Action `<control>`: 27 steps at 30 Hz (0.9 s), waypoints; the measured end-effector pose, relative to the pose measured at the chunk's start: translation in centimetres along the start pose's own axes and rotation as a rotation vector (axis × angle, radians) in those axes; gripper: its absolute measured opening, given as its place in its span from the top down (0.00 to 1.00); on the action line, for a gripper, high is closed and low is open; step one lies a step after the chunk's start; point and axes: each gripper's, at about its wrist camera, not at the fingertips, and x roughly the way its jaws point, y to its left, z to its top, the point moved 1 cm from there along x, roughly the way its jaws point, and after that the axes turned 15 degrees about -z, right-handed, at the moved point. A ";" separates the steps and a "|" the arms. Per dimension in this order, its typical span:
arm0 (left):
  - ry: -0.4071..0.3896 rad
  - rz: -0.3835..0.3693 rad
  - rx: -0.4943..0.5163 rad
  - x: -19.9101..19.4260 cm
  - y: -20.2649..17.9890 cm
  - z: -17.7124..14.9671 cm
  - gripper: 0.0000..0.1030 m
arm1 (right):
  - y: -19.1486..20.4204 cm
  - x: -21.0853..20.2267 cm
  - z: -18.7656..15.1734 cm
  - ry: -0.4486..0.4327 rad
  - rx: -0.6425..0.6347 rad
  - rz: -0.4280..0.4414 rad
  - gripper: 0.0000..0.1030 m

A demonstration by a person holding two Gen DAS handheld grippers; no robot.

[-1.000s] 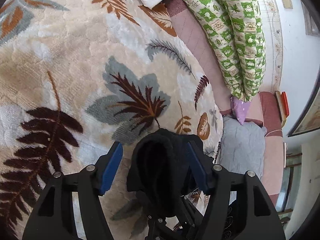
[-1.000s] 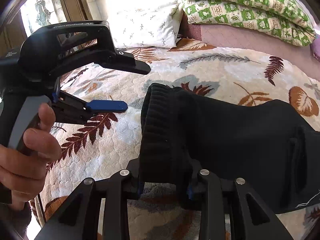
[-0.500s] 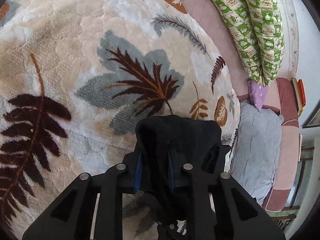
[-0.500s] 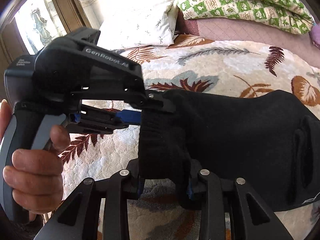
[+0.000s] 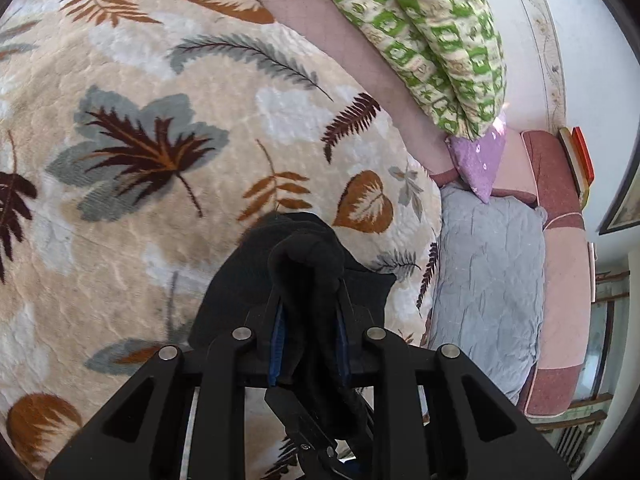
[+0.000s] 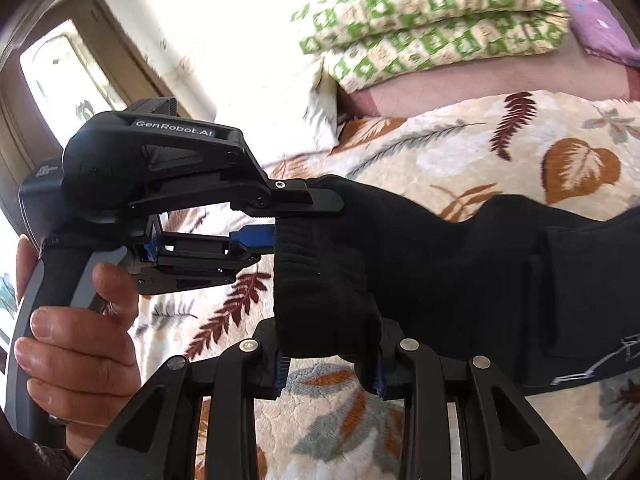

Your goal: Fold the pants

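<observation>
- Black pants: ribbed cuff end lifted off the leaf-print blanket, clamped at 2 points; rest of garment trailing right in the right wrist view and sagging onto the bed.
- Left gripper: jaws recently closing, now pinched on the upper edge of the cuff, cloth bunched between the blue pads. Person's hand on its handle.
- Right gripper: clamped on the lower edge of the same cuff, directly below the left one's hold.
- Key relation: long axis of pants running from the 2 grippers away to the right, toward the pocket area and white printed mark; both grips at 1 end, neither nearer the far end. Fold likely needs the cuff carried along that axis.
- Hidden or unclear: waistband end cut off at frame edge; second leg not separable from the first in dark fabric; pad contact in the left wrist view mostly buried under cloth; motion blur on the green patterned quilt.
</observation>
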 end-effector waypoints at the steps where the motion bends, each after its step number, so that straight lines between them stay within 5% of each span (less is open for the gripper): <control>1: 0.010 0.007 0.016 1.0 -1.0 -0.3 0.82 | -0.9 -0.6 0.2 -0.008 0.022 0.007 0.70; 10: 0.137 0.098 0.118 13.3 -7.9 -3.2 0.82 | -12.8 -4.2 0.9 -0.052 0.279 0.044 0.70; 17: 0.216 0.280 0.208 22.0 -9.3 -4.5 0.77 | -22.5 -3.6 -0.7 -0.032 0.509 0.076 0.66; 23: 0.293 0.232 0.171 21.3 -9.9 -3.9 0.68 | -28.1 -1.9 -3.2 0.021 0.699 0.180 0.68; 27: 0.287 0.154 0.186 17.7 -11.6 -3.0 0.67 | -29.4 -3.0 -3.5 0.011 0.762 0.234 0.53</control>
